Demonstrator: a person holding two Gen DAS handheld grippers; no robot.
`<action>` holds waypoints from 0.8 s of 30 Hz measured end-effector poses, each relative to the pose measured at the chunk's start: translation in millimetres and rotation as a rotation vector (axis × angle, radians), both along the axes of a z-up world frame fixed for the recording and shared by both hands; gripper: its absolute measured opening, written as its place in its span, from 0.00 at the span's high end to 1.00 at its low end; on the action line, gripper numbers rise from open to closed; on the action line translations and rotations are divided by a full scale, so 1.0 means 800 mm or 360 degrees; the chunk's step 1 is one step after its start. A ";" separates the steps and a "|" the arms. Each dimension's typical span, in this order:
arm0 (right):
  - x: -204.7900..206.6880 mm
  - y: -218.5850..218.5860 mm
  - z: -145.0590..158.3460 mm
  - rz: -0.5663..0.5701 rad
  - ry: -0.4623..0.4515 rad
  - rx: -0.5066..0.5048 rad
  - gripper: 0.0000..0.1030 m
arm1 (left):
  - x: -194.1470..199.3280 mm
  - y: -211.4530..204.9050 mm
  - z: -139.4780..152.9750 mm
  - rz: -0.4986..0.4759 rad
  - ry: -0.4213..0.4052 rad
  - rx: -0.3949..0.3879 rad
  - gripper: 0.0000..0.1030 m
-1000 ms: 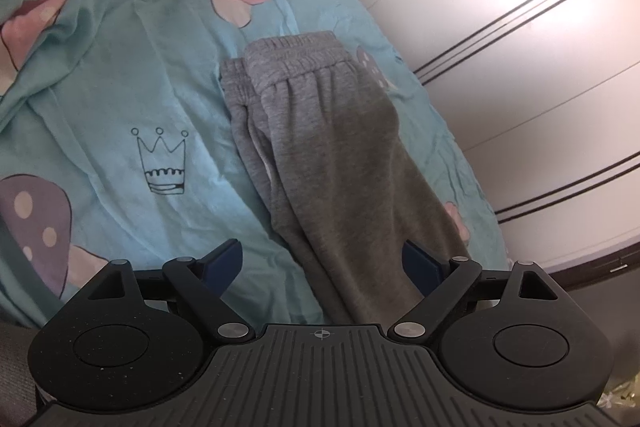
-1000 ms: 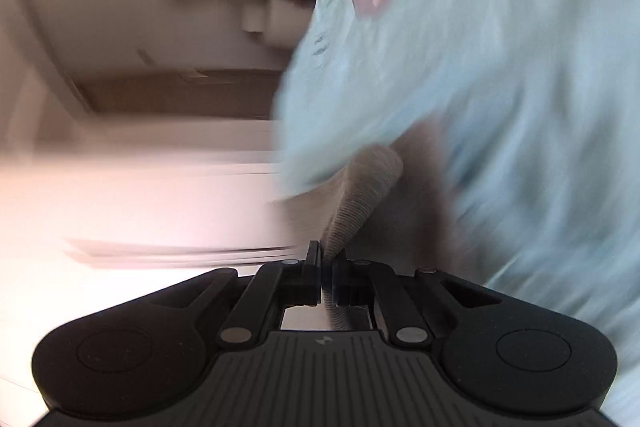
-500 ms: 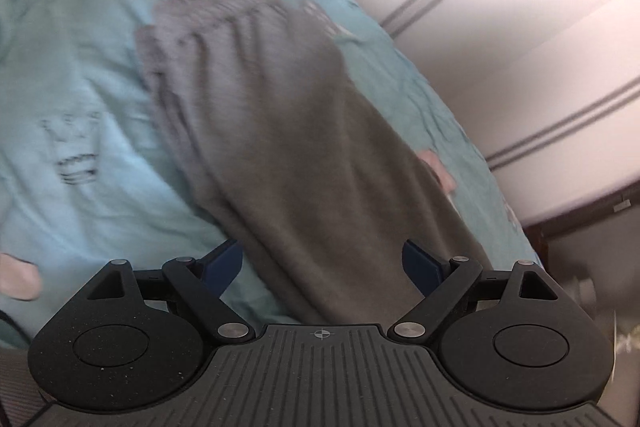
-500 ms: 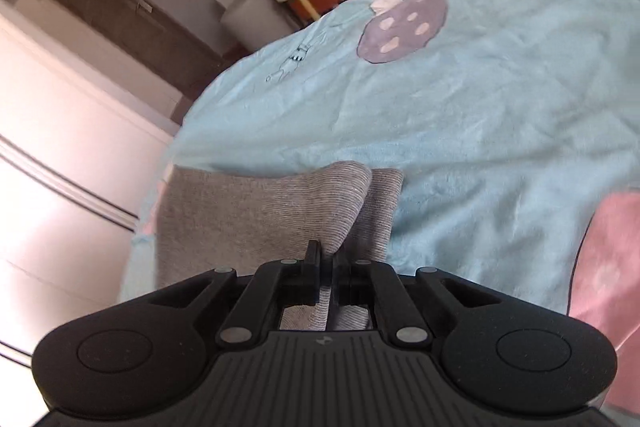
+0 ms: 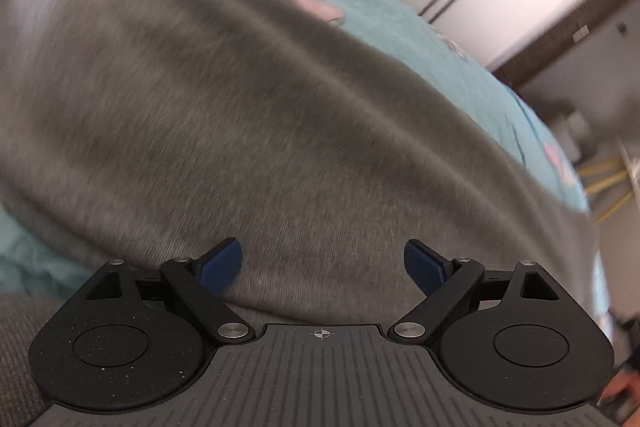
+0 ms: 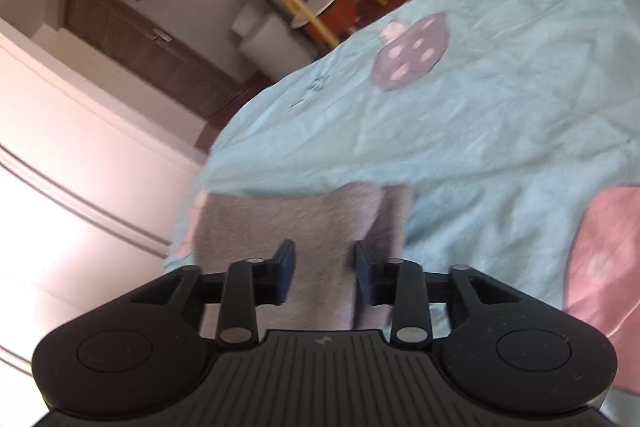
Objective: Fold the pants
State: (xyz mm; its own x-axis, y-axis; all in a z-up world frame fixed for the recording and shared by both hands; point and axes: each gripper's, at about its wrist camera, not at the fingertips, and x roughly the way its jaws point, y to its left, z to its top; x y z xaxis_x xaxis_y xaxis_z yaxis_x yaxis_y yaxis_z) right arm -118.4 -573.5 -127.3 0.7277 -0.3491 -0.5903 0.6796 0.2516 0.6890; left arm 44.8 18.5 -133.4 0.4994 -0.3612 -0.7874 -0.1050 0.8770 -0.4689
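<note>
Since half a second ago, right gripper has let go of the cuff; fingers now apart. Left gripper closer in, fingers apart. Grey knit pants lie along the bed's edge. Grip both layers (view blurred).

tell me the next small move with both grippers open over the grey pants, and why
Probably close the right gripper on the cuff end of the grey sweatpants lying between its open fingers. The left gripper is also open, low over the leg on the teal mushroom sheet, so nothing is held and the next fold needs a grip.
</note>
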 end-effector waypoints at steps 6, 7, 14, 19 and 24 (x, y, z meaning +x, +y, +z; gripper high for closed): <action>0.028 0.002 -0.032 0.0283 0.0012 0.0362 0.50 | 0.008 0.001 -0.005 -0.0018 0.0016 -0.0004 0.06; 0.032 0.004 -0.033 0.0319 0.0000 0.0379 0.52 | 0.008 0.003 -0.006 -0.0012 0.0020 -0.0015 0.06; 0.062 0.035 -0.019 0.0548 0.0224 0.0256 0.95 | 0.006 0.009 0.003 0.0004 -0.0001 -0.0051 0.06; 0.019 0.027 -0.013 0.0496 -0.0280 0.0527 0.95 | -0.001 0.020 0.013 0.0082 -0.0126 -0.0073 0.06; 0.016 0.016 0.012 0.0442 0.0421 0.0151 0.81 | 0.015 0.013 0.001 0.0069 0.0014 -0.0012 0.05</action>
